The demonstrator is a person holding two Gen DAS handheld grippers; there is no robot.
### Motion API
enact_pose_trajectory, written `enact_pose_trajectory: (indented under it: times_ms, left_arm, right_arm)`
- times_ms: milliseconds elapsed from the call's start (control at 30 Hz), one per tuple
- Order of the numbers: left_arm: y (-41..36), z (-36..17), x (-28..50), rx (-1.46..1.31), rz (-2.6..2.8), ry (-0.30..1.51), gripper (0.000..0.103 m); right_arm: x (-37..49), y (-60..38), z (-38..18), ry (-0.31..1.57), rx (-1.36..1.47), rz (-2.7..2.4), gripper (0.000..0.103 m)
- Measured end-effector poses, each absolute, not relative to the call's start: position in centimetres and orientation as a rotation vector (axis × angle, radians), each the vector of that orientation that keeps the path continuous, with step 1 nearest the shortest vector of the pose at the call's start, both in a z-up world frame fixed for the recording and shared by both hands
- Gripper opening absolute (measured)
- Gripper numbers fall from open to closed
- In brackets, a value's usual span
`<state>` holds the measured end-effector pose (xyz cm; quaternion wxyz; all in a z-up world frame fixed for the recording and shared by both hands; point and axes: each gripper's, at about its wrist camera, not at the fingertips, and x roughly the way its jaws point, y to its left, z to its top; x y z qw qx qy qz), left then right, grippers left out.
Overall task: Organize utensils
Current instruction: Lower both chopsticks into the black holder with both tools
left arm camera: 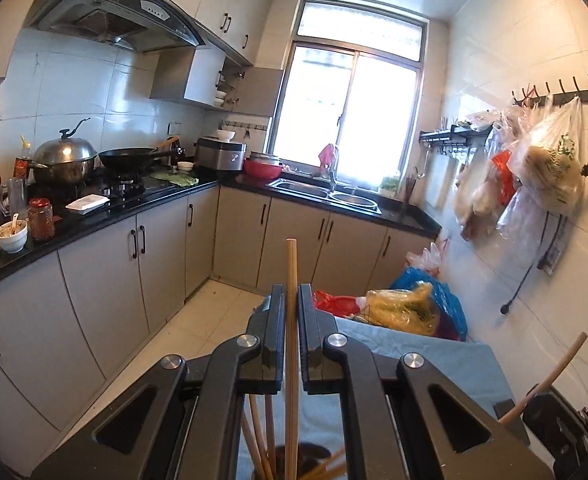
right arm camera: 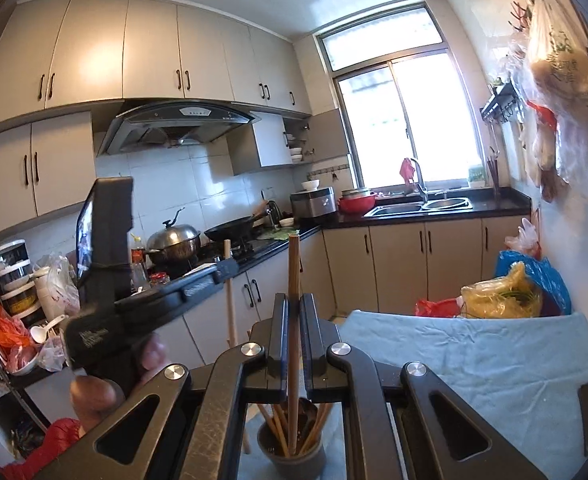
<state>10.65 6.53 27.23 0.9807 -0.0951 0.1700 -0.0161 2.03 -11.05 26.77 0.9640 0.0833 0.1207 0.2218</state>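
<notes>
In the left wrist view my left gripper [left arm camera: 291, 292] is shut on a pale wooden chopstick [left arm camera: 291, 264] that stands upright between the pads. Its lower end hangs over a dark holder [left arm camera: 294, 460] with several chopsticks in it. At the lower right of that view the right gripper [left arm camera: 510, 416] holds a slanted chopstick [left arm camera: 554, 372]. In the right wrist view my right gripper [right arm camera: 294, 298] is shut on a darker brown chopstick [right arm camera: 294, 264], upright above the grey holder [right arm camera: 291, 460]. To its left a hand [right arm camera: 93, 396] holds the left gripper [right arm camera: 225, 270] with its pale chopstick [right arm camera: 230, 308].
The holder stands on a table under a light blue cloth [right arm camera: 494, 364]. Plastic bags [right arm camera: 506, 296] are heaped at the table's far end. A black counter [left arm camera: 105, 216] with pots and jars runs along the left to a sink [left arm camera: 326, 194]. Bags [left arm camera: 534, 176] hang on the right wall.
</notes>
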Motion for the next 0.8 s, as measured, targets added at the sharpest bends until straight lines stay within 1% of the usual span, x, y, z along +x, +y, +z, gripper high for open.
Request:
enact_pose_trajectory:
  times_ms: [200,500,800]
  left_arm:
    - [6.8,24.8,12.2,-0.196,-0.036,0.334,0.006]
    - [7.7,21.0,13.3,-0.214,-0.041,0.395,0.006]
    - [7.9,20.4,11.1,-0.177,-0.04,0.386,0.006]
  right_arm:
    - [3.9,-9.2,25.1,0.266,0.126,0.451,0.006]
    - [5.9,-8.1,22.4,0.33,0.083,0.464,0.006]
    - [5.7,-7.5,20.3,0.367,0.032,0.458,0.006]
